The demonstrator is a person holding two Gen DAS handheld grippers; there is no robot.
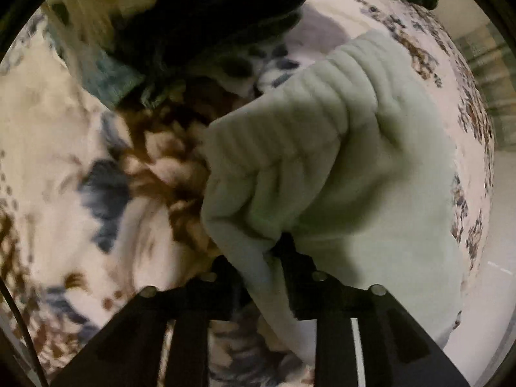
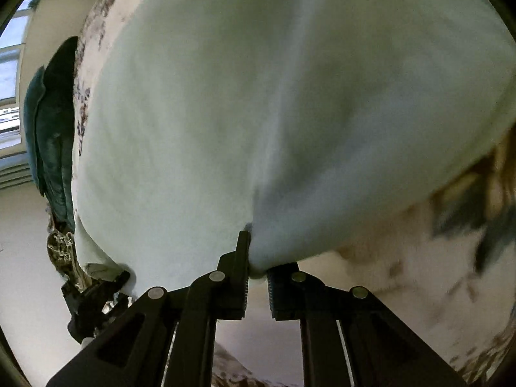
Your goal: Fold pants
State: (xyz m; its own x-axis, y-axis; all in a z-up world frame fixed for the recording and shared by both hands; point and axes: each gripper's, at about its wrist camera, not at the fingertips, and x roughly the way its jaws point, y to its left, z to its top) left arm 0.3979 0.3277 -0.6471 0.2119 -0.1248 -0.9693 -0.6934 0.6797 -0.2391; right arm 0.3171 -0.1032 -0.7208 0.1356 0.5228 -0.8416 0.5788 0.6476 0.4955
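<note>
I have both grippers pinched on the pale green sweatpants [image 1: 322, 161] — left gripper [image 1: 258, 258] beside the ribbed waistband, right gripper [image 2: 256, 267] on an edge — the cloth stretching away ahead of both.

Background only: floral bedspread [image 1: 64, 148] – cream with blue and brown blotches, creased, fills the left wrist view; same cover in the right wrist view, lower right; dark garment [image 1: 206, 22] heaped at the top of the left view, teal cloth [image 1: 106, 80] just below it; teal cushion [image 2: 48, 135] at the bedspread's left edge; window [image 2: 9, 74] beyond – pale floor [image 2: 29, 258] below.
</note>
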